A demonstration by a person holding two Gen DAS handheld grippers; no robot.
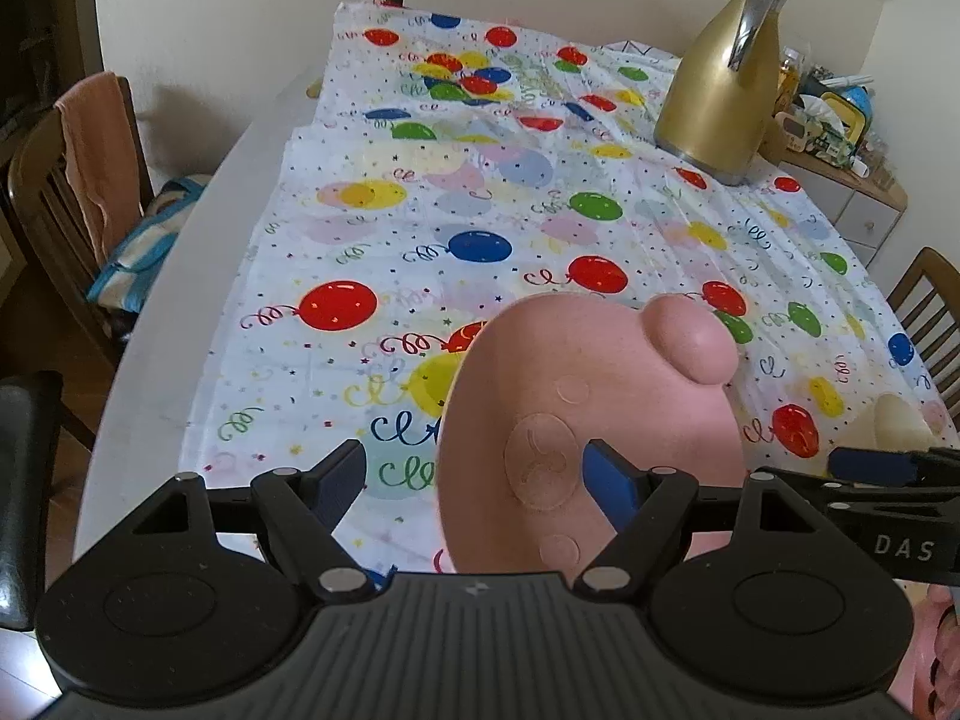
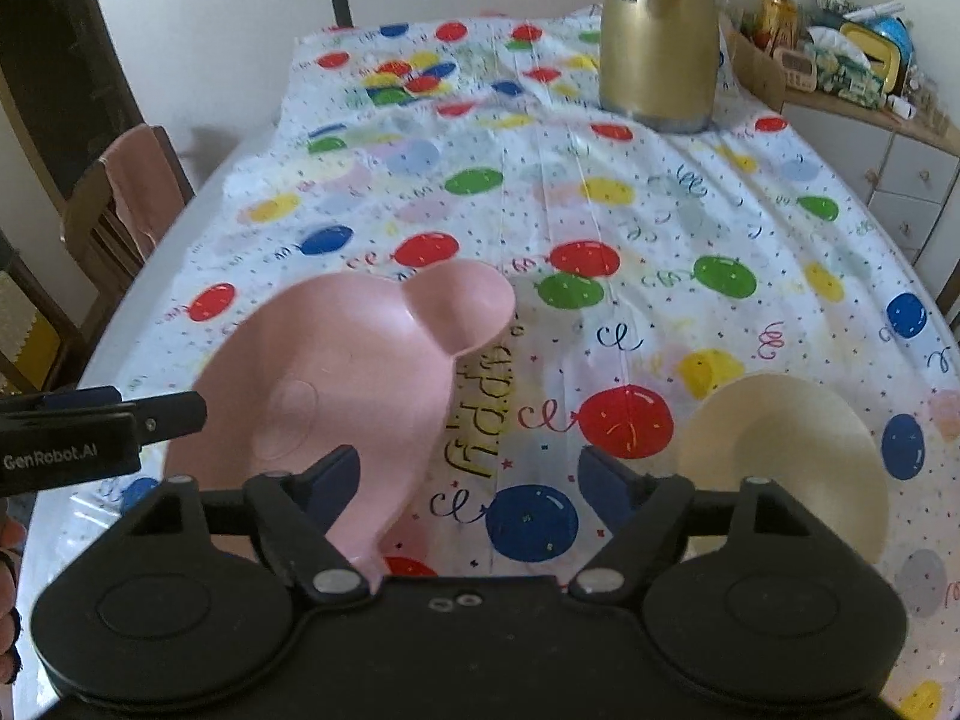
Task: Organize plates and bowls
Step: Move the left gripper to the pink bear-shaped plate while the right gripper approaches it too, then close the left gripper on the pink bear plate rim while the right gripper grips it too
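Pink plastic is filling the middle of both views: the pink plate (image 1: 588, 420), with its round ear pointing far, is sitting at the near side of the table (image 1: 180, 276). It looks tilted, though I cannot tell whether it is lying flat.

I am bringing my left hand-held gripper (image 1: 474, 456) in with its fingers spread. The plate's left rim is lying between them, the right finger is showing in front of the plate, and nothing is being pinched. My right hand-held gripper (image 2: 468, 462) is also spread, with only the plate's near right edge poking in beside its left finger. The cream bowl (image 2: 780, 450) is standing just right of it, apart from the plate.

I am judging that the step is to take the plate by its rim, so I am wanting one finger under the edge and one over it before squeezing, keeping the two tools from crossing.

For room, the table's bare rounded edge is running close on the left. The balloon tablecloth (image 1: 480, 180) is lying open through the middle and far side. The gold jug (image 2: 657, 42) is standing far right, well apart.
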